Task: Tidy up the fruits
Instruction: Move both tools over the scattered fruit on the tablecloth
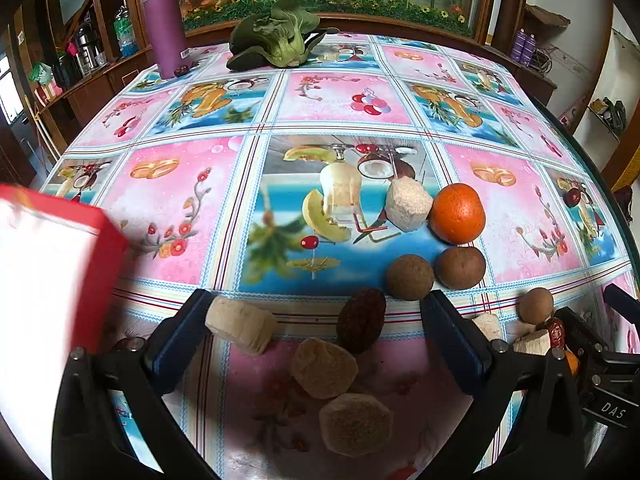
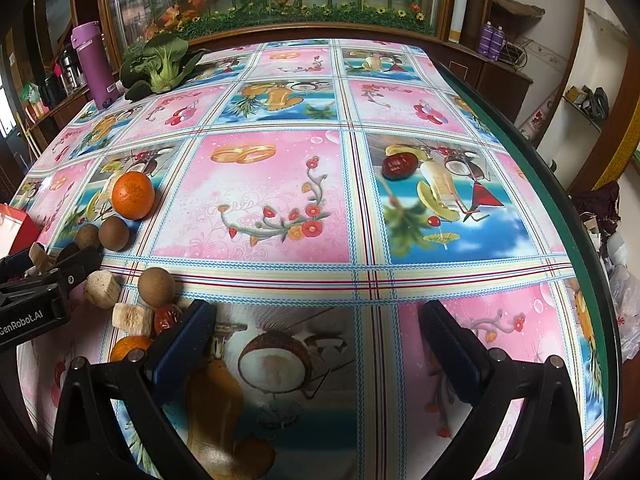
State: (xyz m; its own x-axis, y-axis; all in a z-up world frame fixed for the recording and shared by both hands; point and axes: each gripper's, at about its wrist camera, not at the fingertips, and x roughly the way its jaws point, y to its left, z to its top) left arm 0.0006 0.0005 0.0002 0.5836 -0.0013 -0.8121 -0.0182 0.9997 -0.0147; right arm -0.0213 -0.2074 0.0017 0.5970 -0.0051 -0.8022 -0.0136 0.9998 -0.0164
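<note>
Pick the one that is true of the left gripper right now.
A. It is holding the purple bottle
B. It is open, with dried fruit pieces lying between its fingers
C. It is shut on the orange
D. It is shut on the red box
B: the left gripper stands open over the table, and a dark red date and tan dried pieces lie loose between its fingers; the orange sits apart, farther out.

An orange (image 1: 457, 213) sits upright on the patterned cloth, a pale porous cube (image 1: 408, 203) touching its left side. Just below the orange lie two brown round fruits (image 1: 410, 277), with a dark wrinkled date (image 1: 361, 319) lower left of them.
</note>
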